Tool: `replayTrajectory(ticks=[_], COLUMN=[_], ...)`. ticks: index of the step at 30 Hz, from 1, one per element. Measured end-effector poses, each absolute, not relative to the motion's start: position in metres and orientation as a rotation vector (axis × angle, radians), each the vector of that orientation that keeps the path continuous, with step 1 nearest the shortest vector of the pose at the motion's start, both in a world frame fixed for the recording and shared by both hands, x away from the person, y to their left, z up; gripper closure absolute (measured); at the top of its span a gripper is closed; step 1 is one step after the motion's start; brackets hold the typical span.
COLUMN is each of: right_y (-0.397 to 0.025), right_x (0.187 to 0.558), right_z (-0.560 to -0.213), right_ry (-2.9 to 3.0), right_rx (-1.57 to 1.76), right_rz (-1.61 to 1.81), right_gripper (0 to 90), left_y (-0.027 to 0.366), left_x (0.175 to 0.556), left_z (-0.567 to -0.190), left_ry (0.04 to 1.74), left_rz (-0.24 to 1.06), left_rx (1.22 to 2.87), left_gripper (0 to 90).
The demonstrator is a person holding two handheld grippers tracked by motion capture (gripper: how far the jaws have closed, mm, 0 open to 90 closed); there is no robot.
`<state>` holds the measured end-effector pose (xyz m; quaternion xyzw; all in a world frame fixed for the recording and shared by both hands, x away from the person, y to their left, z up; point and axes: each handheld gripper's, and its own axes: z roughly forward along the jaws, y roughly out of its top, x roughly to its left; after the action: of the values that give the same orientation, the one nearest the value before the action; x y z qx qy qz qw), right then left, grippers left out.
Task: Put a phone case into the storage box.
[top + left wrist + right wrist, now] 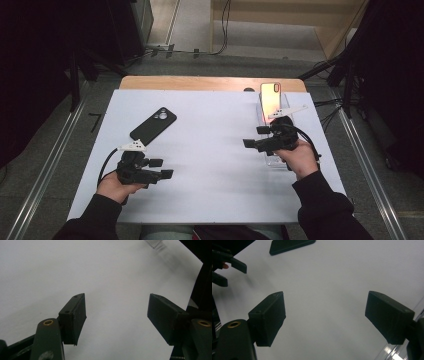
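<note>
Lying flat on the white desk, the black phone sits left of centre, camera end pointing away, just beyond the left gripper. That gripper hovers low near the desk's near-left corner, jaws spread wide and empty. The right gripper points leftward, jaws equally wide, beside a clear stand propping a second phone upright. Between both grippers the sheet lies bare.
</note>
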<state>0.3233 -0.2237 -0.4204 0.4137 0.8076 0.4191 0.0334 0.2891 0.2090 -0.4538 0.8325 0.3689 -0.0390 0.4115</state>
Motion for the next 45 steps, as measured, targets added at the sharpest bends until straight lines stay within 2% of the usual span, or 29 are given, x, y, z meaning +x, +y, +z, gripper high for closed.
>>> replayTrajectory(ticks=[1,7,19,35,38,43,45], right_y=[-0.223,-0.225,-0.235,-0.251,-0.251,-0.249,-0.249], right_x=[0.321,0.308,0.278,0.249,0.250,0.250,0.251], right_z=[-0.421,-0.427,-0.446,-0.472,-0.473,-0.473,-0.473], right_ry=[2.488,2.536,2.611,2.654,2.652,2.659,2.658], right_rx=[1.263,1.216,1.139,1.169,1.172,1.162,1.164], right_rz=[1.289,1.282,1.277,1.248,1.247,1.254,1.247], right_gripper=[19.5,21.9,22.1,22.0,21.9,21.9,21.9], left_y=[0.209,0.209,0.210,0.209,0.211,0.214,0.216], left_x=[0.289,0.289,0.288,0.285,0.285,0.285,0.286], left_z=[-0.454,-0.454,-0.452,-0.452,-0.450,-0.451,-0.450], left_ry=[0.926,0.920,0.916,0.872,0.855,0.844,0.858], left_rz=[-0.097,-0.103,-0.041,-0.103,-0.144,-0.107,-0.114], left_rx=[2.097,2.092,2.088,2.107,2.092,2.066,2.055], left_gripper=[31.5,31.6,31.5,28.8,21.9,0.0,0.0])
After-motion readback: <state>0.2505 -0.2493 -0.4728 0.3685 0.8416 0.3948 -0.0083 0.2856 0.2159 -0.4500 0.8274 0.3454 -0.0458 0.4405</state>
